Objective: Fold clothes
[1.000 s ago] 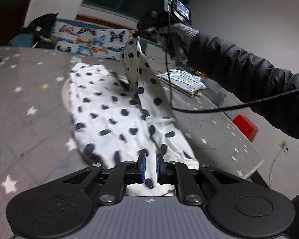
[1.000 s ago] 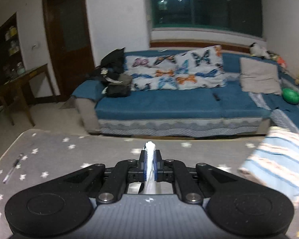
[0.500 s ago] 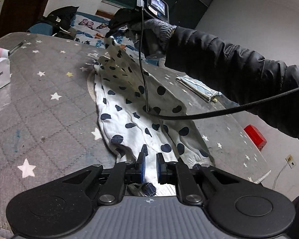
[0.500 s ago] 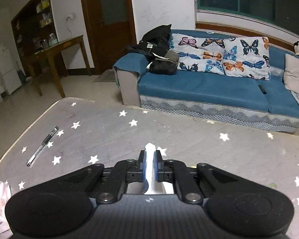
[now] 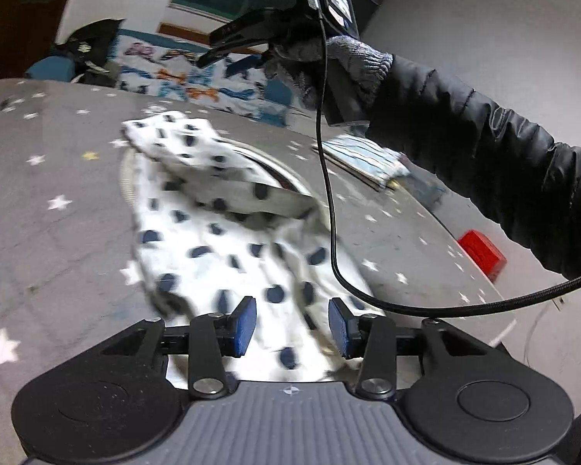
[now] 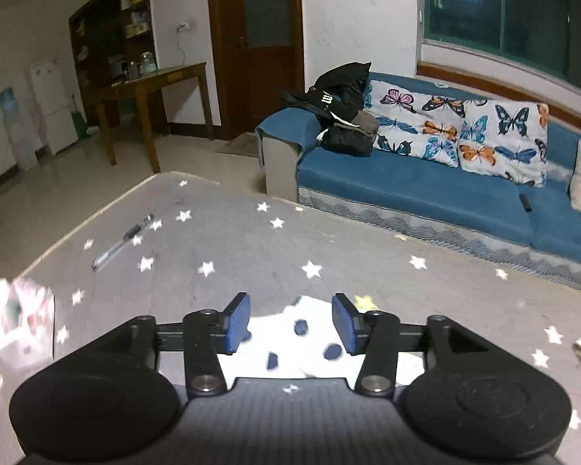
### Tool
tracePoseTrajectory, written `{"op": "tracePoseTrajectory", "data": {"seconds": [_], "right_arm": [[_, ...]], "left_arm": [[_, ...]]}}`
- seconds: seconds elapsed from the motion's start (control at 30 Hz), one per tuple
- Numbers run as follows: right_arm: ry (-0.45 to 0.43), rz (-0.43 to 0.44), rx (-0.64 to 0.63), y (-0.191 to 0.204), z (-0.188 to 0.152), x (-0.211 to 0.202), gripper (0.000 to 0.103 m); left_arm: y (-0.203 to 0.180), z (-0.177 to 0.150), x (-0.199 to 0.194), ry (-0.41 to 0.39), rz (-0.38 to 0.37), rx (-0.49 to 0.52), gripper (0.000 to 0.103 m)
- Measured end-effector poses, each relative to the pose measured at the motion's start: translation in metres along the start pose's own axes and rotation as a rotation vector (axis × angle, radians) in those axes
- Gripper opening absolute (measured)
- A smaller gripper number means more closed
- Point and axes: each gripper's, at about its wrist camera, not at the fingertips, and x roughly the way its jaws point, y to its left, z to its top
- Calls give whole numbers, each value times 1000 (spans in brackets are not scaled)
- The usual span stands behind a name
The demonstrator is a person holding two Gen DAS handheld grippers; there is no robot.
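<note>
Both tongs, the left tongs [image 5: 292,325] and right tongs [image 6: 291,323], hang spread and empty over the spotted garment [image 5: 228,232]. It lies slack on the bench [image 5: 38,213], likely released so the fold settles.

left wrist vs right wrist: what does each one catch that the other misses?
Left wrist only: the right hand raised above the table, its cable, a red box and most of the dotted garment. Right wrist only: a pen, the door and a wooden table. Both: the garment, star cloth, sofa, open jaws.
</note>
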Motion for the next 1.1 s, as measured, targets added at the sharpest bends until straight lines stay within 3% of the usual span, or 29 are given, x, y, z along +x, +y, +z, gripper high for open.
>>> {"op": "tracePoseTrajectory", "data": {"seconds": [0.2,0.47,0.53,0.57,0.67,0.83,1.1], "right_arm": [[4,-11,6,-18,-26,-35,53],[10,-1,31,-42,-69,-80,55],[12,2,40,-47,-79,-89,55],[12,3,44,-50,-84,-93,55],[12,2,62,-60,-99,-107,55],[-9,-39,89,-80,-110,-130,55],[-107,-98,159,-109,-107,-180,55]], "left_arm": [[-23,1,37,67,-28,30,44],[-21,3,78,160,-5,-16,43],[-22,3,81,162,-15,-19,38],[-23,3,83,163,-20,-20,28],[-29,4,79,141,-22,9,13],[-37,3,63,98,-3,76,11],[-49,-1,62,100,42,136,9]]}}
